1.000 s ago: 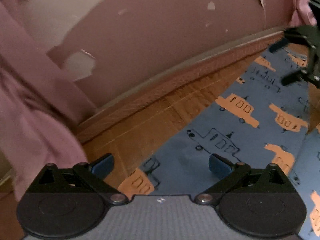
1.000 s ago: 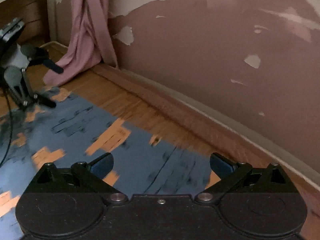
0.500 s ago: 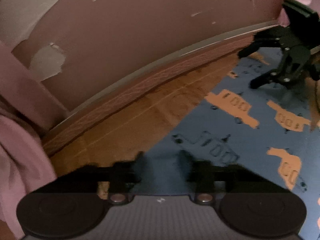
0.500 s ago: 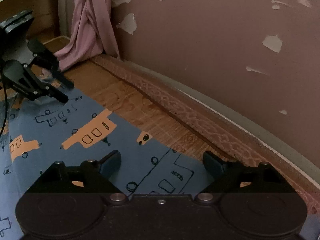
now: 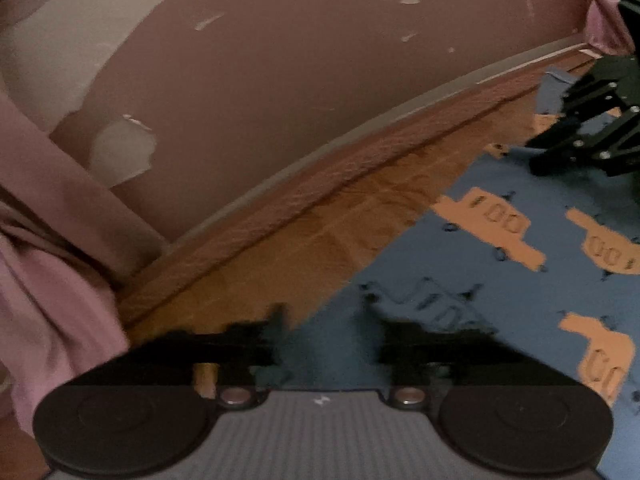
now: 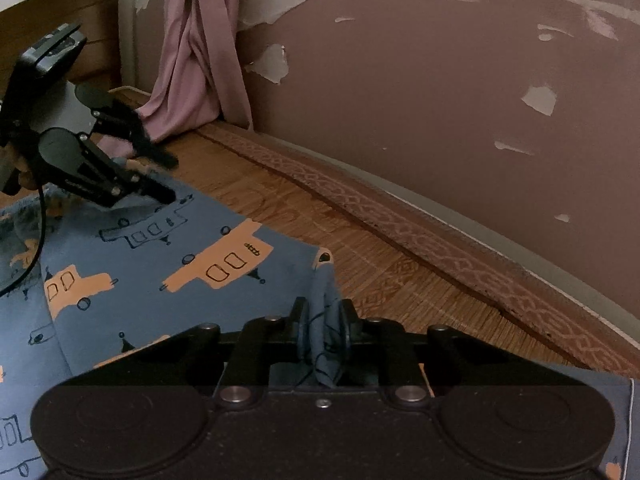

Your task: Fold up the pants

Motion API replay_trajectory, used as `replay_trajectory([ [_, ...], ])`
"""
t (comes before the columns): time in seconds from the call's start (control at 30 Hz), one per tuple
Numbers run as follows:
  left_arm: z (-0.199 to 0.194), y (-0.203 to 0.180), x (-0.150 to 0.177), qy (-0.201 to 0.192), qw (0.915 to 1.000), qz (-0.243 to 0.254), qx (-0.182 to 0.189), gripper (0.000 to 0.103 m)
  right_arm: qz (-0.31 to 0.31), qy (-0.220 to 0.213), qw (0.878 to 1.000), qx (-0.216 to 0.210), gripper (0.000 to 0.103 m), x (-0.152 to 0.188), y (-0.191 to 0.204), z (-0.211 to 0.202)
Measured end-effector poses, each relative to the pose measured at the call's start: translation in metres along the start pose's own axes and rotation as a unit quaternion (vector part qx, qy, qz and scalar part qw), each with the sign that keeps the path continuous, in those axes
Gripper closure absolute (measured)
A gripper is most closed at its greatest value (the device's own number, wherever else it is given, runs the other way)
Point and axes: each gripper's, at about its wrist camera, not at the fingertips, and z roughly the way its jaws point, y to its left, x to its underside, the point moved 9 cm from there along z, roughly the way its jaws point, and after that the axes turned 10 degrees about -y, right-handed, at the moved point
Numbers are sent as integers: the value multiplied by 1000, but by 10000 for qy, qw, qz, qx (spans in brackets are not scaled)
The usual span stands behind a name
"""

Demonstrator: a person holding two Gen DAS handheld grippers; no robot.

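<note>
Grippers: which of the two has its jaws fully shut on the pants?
The right gripper: a bunched fold of the blue pants is pinched between its jaws. The left gripper shows a gap between its jaws over the pants' edge.

Blue cotton pants with orange car print (image 6: pixel 168 264) lie spread flat on wooden floor (image 6: pixel 360 264). 1 edge bunched upward into a pinched fold.

Soft matt blue cloth pants (image 6: pixel 168 264) printed with orange trucks; worn wood-grain floor (image 6: pixel 360 264); flaking matt wall paint (image 6: pixel 440 80); textured patterned baseboard (image 6: pixel 400 216); limp mauve cloth curtain (image 6: pixel 196 52); matt black plastic right gripper (image 6: pixel 323 320), small metal rivets.
</note>
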Motion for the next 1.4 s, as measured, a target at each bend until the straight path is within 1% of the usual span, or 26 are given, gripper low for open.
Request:
replay_trajectory([
  [0.03, 0, 4, 2, 53, 10000, -31, 34, 23, 21, -2, 10000, -4, 85, 0, 0, 0],
  [0.1, 1, 11, 5, 177, 9993, -246, 232, 23, 40, -2, 10000, 4, 85, 0, 0, 0],
  [0.2, 4, 19, 11, 435, 9944, -817, 516, 25, 32, 13, 10000, 17, 85, -1, 0, 0],
  [0.27, 4, 23, 13, 548, 9887, -1199, 718, 35, 67, 18, 10000, 27, 85, -2, -1, 1],
  [0.3, 3, 24, 13, 568, 9880, -1223, 748, 39, 88, 18, 10000, 28, 85, -2, -2, 1],
  [0.33, 2, 22, 11, 566, 9886, -1152, 785, 52, 110, 14, 9999, 31, 85, -2, -2, 1],
  [0.37, 0, 19, 9, 554, 9883, -1097, 908, 69, 126, 6, 9999, 33, 85, -1, -3, 1],
  [0.4, -1, 15, 7, 565, 9884, -1029, 965, 79, 157, -2, 9999, 41, 85, -1, -4, 1],
  [0.43, -2, 11, 5, 584, 9882, -963, 1034, 94, 197, -12, 9998, 54, 85, -1, -4, 1],
  [0.47, -2, 6, 3, 602, 9886, -908, 1035, 96, 230, -17, 9997, 71, 87, 0, -4, 1],
  [0.5, -2, 3, 1, 594, 9902, -832, 956, 97, 263, -23, 9996, 93, 88, 0, -4, 1],
  [0.57, -3, 0, 0, 559, 9925, -707, 826, 98, 277, -20, 9995, 160, 93, 0, -4, -1],
  [0.7, -5, 0, -8, 425, 9963, -642, 393, 99, -21, -70, 9989, 471, 97, -4, 4, -4],
  [0.77, -8, 4, -19, 203, 9984, -525, 72, 99, -274, -170, 9970, 696, 98, -12, 8, -6],
  [0.83, -13, 7, -32, -102, 9990, -327, -275, 99, -579, -277, 9933, 964, 98, -25, 7, -4],
  [0.87, -13, 9, -39, -244, 9984, -237, -443, 98, -742, -342, 9904, 1112, 98, -33, 5, -1],
  [0.93, -9, 18, -51, -401, 9958, -272, -773, 98, -994, -455, 9844, 1377, 98, -50, -1, 10],
  [1.03, 5, 32, -57, -403, 9931, -431, -1015, 97, -1083, -407, 9806, 1584, 98, -68, -12, 37],
  [1.13, 25, 39, -47, -293, 9922, -527, -1091, 93, -1148, -144, 9792, 1664, 98, -68, -22, 70],
  [1.2, 35, 49, -36, -178, 9918, -694, -1057, 84, -1228, 117, 9780, 1684, 97, -60, -25, 88],
  [1.23, 38, 54, -32, -138, 9913, -790, -1042, 71, -1277, 250, 9769, 1692, 97, -54, -26, 96],
  [1.27, 37, 61, -27, -150, 9901, -897, -1065, 59, -1350, 199, 9754, 1734, 95, -53, -25, 97],
  [1.3, 32, 69, -23, -230, 9886, -1009, -1093, 53, -1420, 181, 9738, 1765, 94, -54, -25, 98],
  [1.33, 26, 76, -19, -327, 9871, -1106, -1108, 43, -1444, 169, 9731, 1787, 88, -55, -25, 97],
  [1.37, 20, 83, -16, -423, 9862, -1171, -1095, 37, -1409, 137, 9736, 1791, 70, -56, -25, 93],
  [1.4, 12, 91, -13, -507, 9855, -1207, -1079, 34, -1358, 44, 9753, 1742, 59, -58, -23, 88],
])
